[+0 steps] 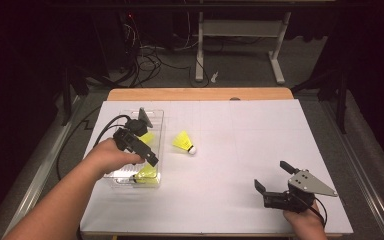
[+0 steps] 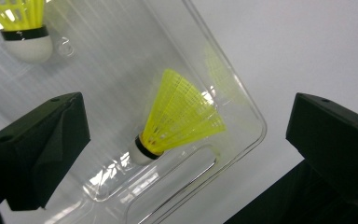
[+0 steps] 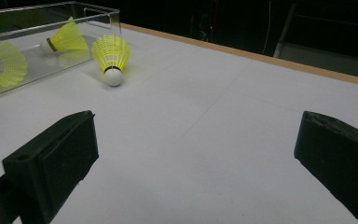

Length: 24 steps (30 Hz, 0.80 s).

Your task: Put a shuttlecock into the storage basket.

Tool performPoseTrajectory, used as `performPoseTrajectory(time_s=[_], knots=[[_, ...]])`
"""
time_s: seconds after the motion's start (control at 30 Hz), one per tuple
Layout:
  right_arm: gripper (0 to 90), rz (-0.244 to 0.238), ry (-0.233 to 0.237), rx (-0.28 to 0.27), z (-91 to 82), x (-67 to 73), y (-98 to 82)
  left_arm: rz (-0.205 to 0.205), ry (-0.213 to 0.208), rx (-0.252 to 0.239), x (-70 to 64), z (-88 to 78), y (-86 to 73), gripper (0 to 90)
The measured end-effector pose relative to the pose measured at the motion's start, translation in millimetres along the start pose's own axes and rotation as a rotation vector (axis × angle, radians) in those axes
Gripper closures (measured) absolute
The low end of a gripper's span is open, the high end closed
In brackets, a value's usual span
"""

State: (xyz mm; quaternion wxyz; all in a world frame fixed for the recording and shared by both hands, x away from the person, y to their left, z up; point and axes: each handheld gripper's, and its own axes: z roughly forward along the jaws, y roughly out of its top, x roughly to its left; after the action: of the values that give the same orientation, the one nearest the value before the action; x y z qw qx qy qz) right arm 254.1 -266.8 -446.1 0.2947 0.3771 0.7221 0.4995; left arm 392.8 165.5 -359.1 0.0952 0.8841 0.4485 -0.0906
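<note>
High view: the left gripper hangs over the clear box at the left of the frame, and yellow shuttlecocks show under it and at the box's near end. One more shuttlecock lies on the white table just right of the box. The right gripper rests low right, jaws spread and holding nothing.

Left gripper view: the jaws stand wide apart and empty above a shuttlecock lying on its side in the box, cork toward lower left; another sits at upper left. The step looks like loading the box, though I cannot be sure.

Right gripper view: the loose shuttlecock sits upper left, cork down, beside the box wall. To take it well, close on the cork band rather than the soft skirt.
</note>
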Motion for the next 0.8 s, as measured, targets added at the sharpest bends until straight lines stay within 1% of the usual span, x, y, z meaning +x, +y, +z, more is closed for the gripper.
performPoseTrajectory(time_s=[0.13,0.23,0.4,0.53,0.8], knots=[[0.2,0.001,-0.003,-0.002,-0.7,-1.2,0.1,0.014,-0.002,-0.002,-7.8,0.8,6.5,0.7],[0.2,0.002,-0.002,-0.003,-0.3,-0.9,0.2,0.024,-0.011,-0.005,-14.1,1.6,11.9,0.7],[0.2,-0.001,0.0,-0.003,-0.4,-0.7,0.3,0.054,-0.015,-0.003,-27.7,3.6,23.4,0.7],[0.2,-0.001,-0.004,-0.003,-1.1,-1.6,0.6,0.076,-0.018,0.003,-38.1,5.5,31.9,0.7],[0.2,-0.002,0.0,-0.007,-1.5,-1.6,1.0,0.106,-0.027,0.016,-54.4,10.5,45.7,0.9]])
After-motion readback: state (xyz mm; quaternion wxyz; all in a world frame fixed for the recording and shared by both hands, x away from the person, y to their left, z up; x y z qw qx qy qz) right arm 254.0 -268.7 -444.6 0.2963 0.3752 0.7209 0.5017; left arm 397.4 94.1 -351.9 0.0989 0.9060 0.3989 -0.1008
